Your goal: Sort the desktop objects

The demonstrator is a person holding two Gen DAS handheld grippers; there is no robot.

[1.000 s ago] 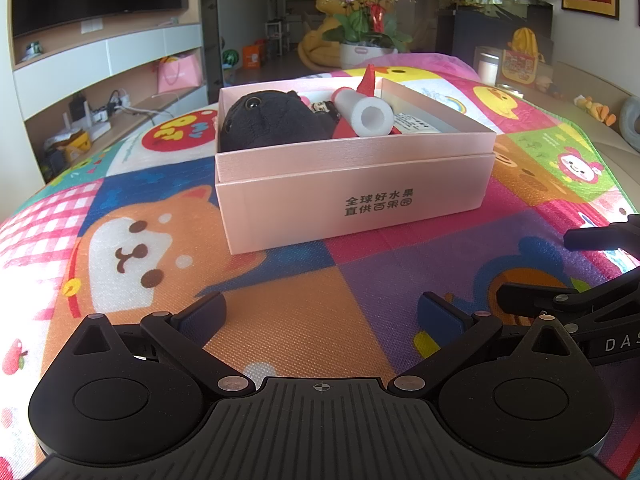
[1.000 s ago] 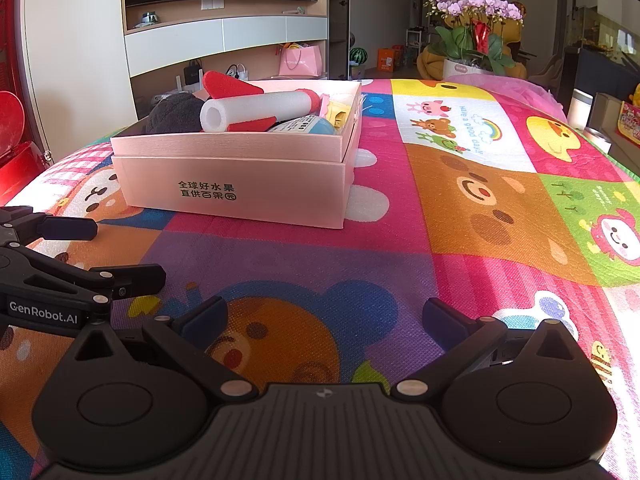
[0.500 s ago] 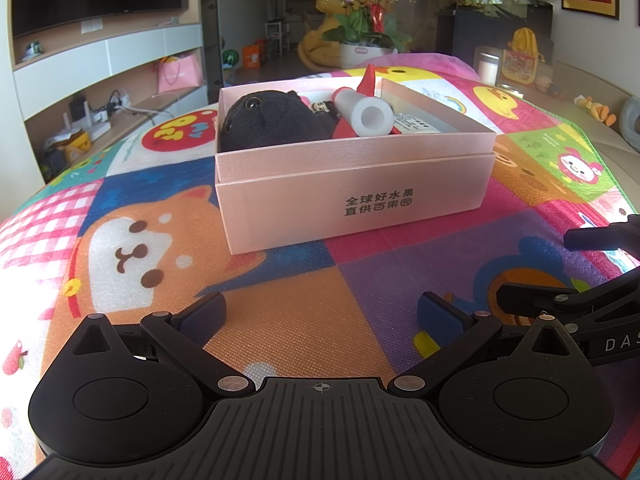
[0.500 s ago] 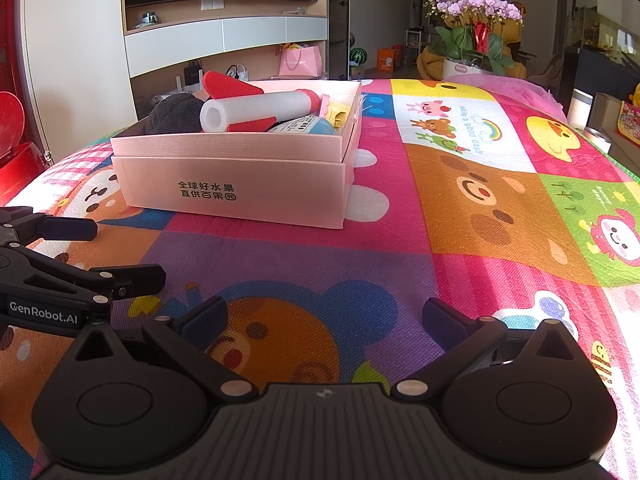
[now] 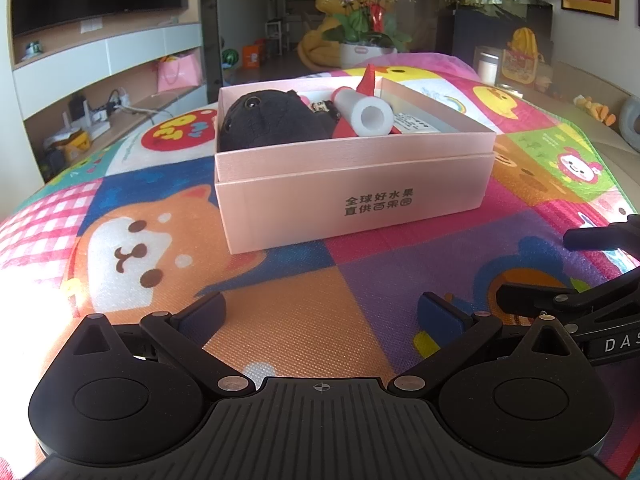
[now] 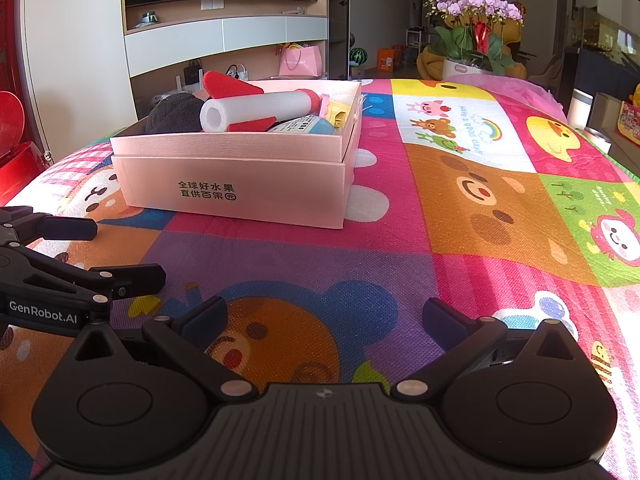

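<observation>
A pink cardboard box (image 5: 352, 192) (image 6: 240, 184) stands on a colourful cartoon play mat (image 5: 280, 320). Inside it lie a black plush toy (image 5: 264, 124) (image 6: 174, 114), a white foam rocket with red fins (image 5: 366, 114) (image 6: 256, 110), a yellow toy (image 6: 338, 114) and a blue-and-white printed item (image 6: 304, 125). My left gripper (image 5: 322, 314) is open and empty, low over the mat in front of the box. My right gripper (image 6: 324, 318) is open and empty beside it, to the right; each gripper shows at the edge of the other's view.
The mat (image 6: 480, 208) stretches right of the box with nothing on it. Beyond the mat's far end stand a potted orchid (image 5: 366, 20), a TV wall with shelves (image 6: 224, 36) and a pink bag (image 5: 178, 72). A red object (image 6: 12, 152) stands at the left edge.
</observation>
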